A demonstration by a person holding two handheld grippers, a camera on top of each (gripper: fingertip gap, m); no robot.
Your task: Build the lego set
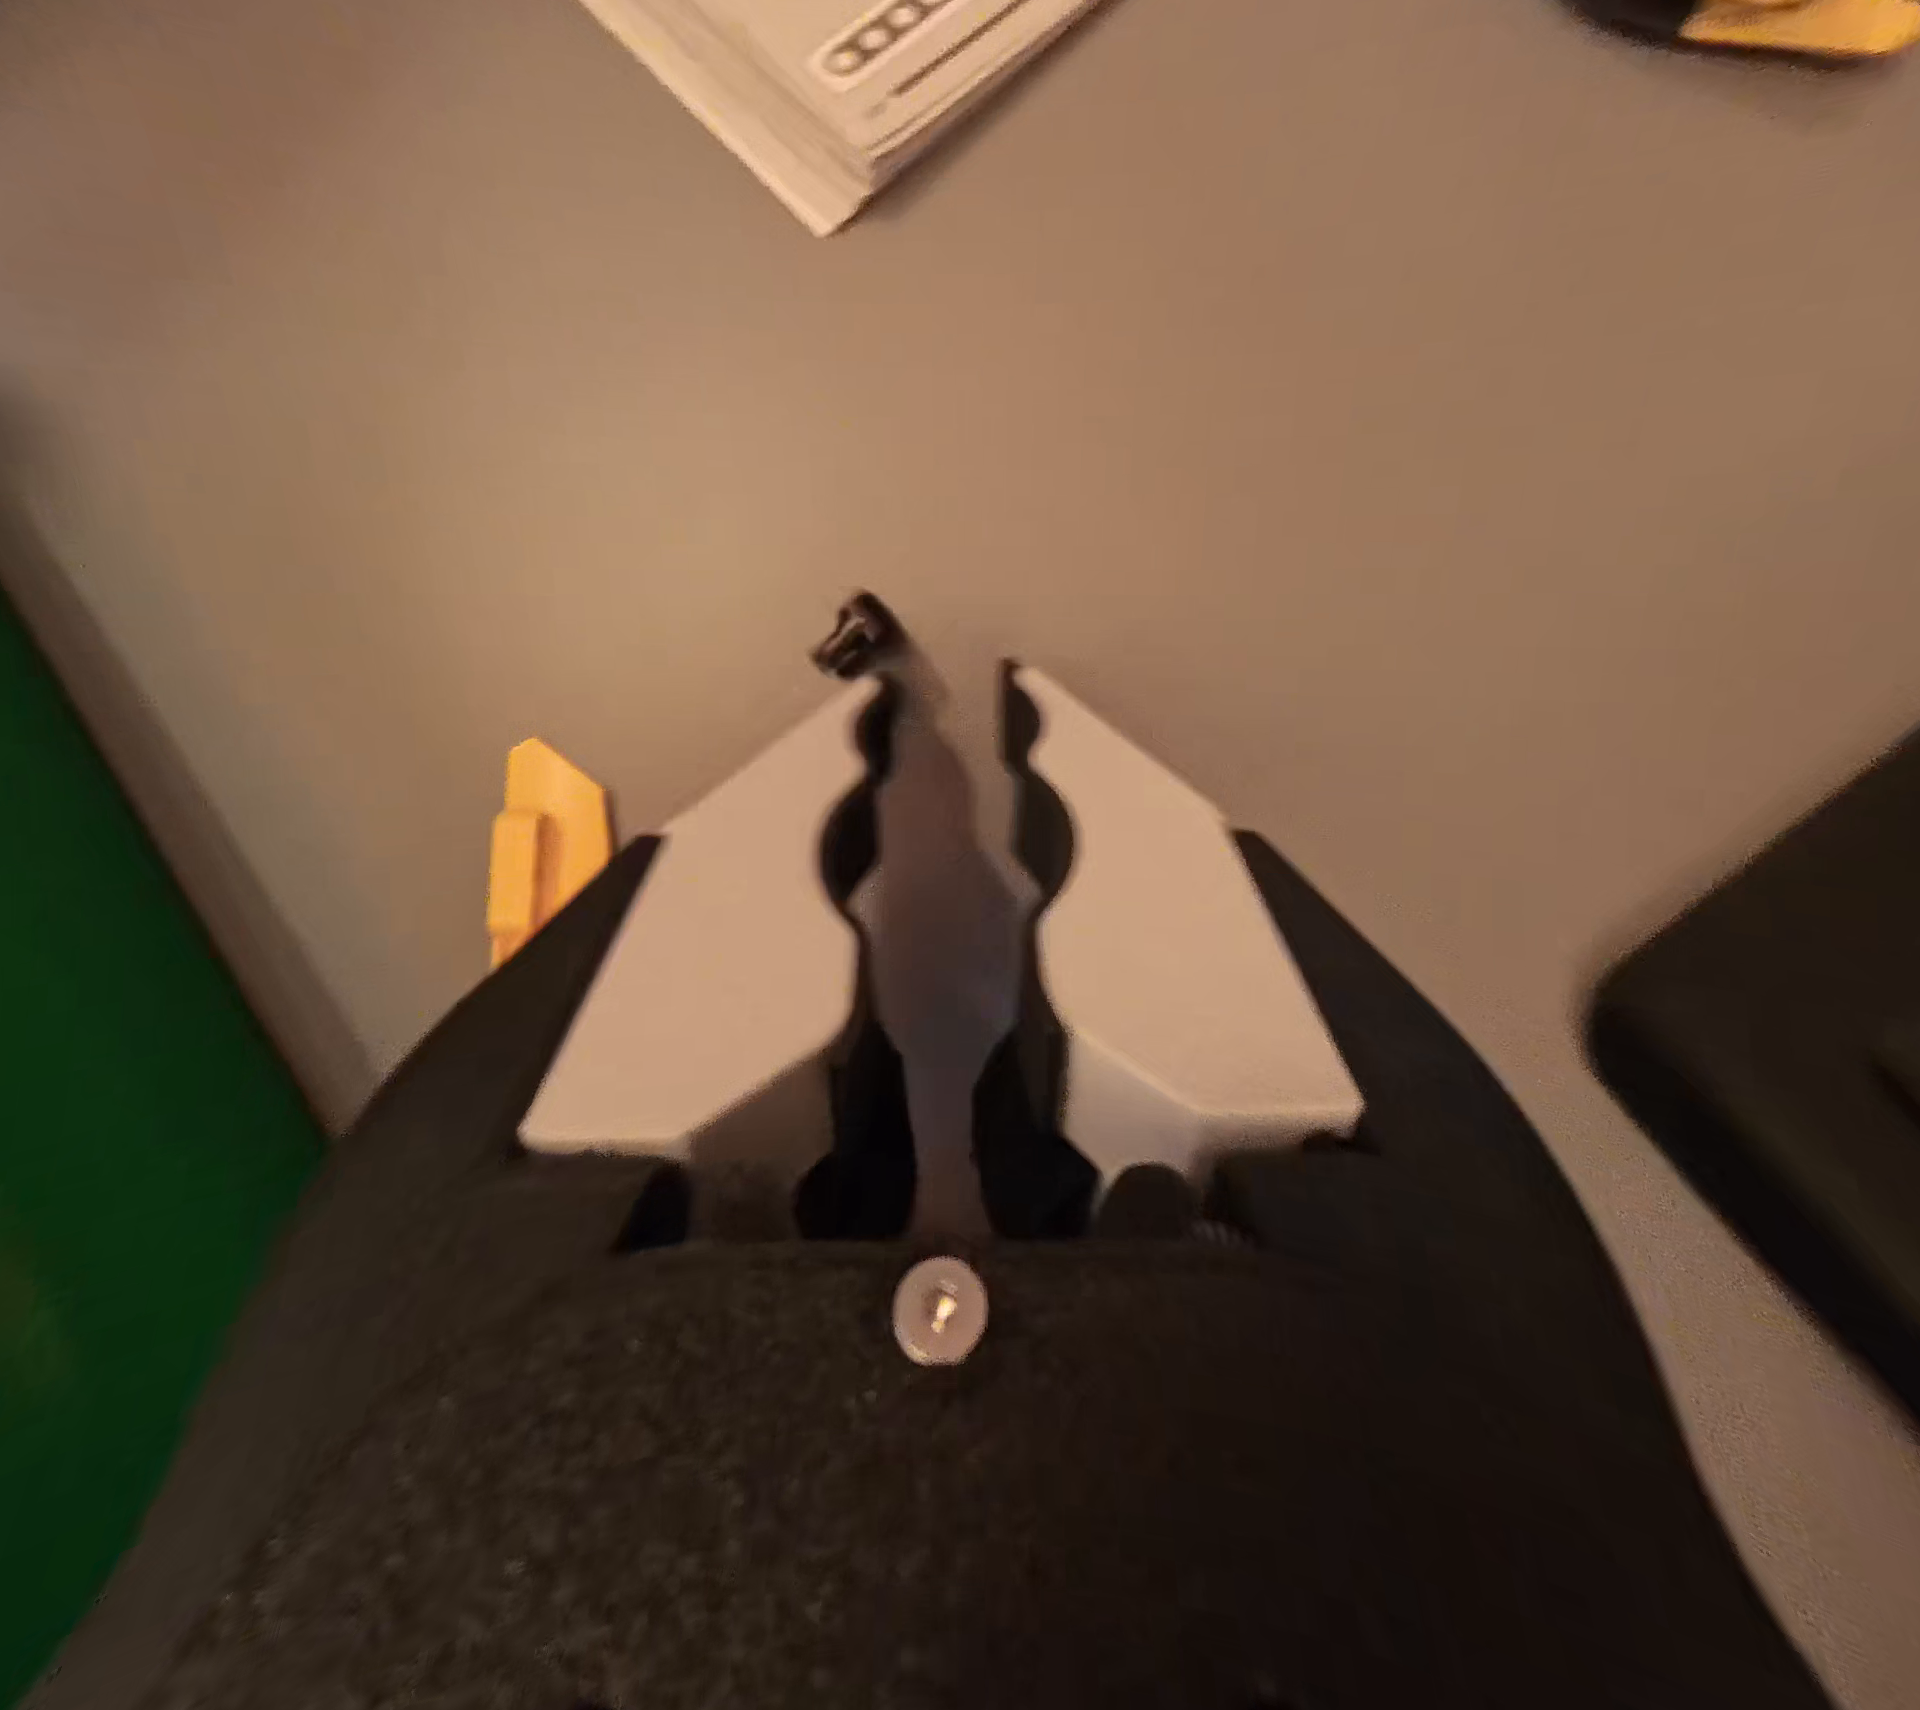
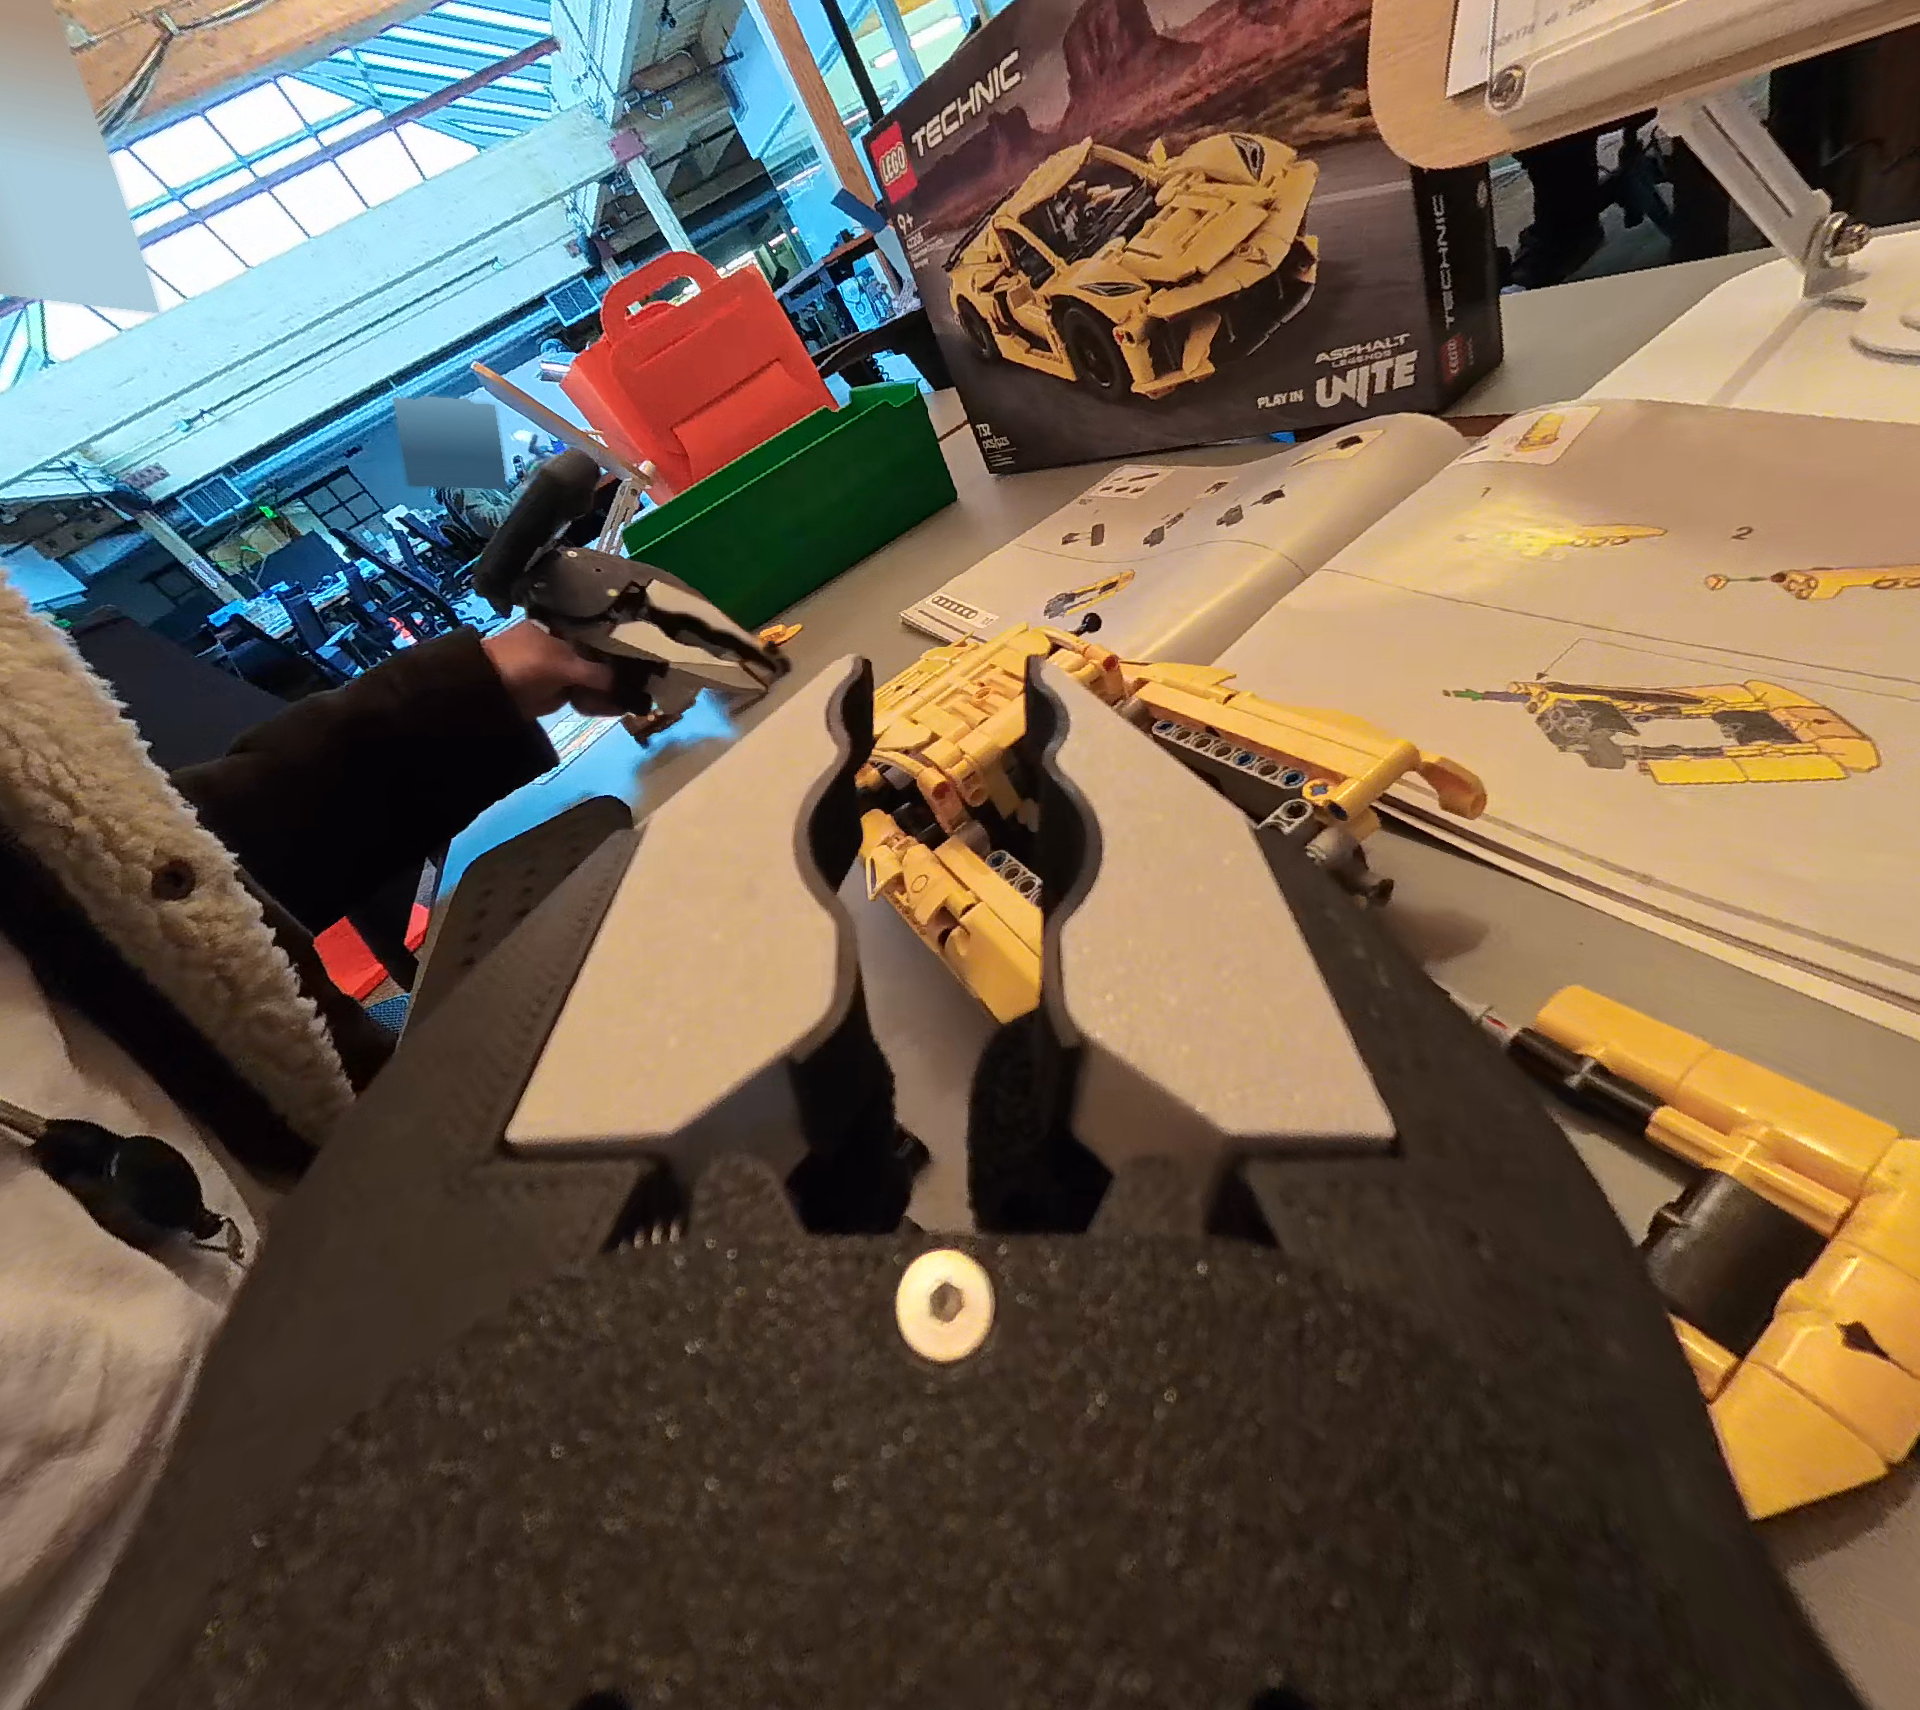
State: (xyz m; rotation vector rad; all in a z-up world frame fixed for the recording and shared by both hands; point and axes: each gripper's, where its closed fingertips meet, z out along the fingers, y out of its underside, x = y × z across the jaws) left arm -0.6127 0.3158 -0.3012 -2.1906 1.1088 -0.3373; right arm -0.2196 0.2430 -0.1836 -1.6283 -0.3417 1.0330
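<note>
The left tongs [image 1: 940, 684] hang over the grey surface [image 1: 1351, 517], fingers slightly apart and empty, with a small black pin [image 1: 850, 624] just past the tips and a yellow piece [image 1: 540, 839] beside them. The right tongs [image 2: 945, 694] stand apart, empty, before the yellow car assembly [image 2: 1039, 756], which lies against the open instruction booklet [image 2: 1558, 621]. Farther back stand a green bin [image 2: 800, 497] and the set's box [image 2: 1174, 206].
</note>
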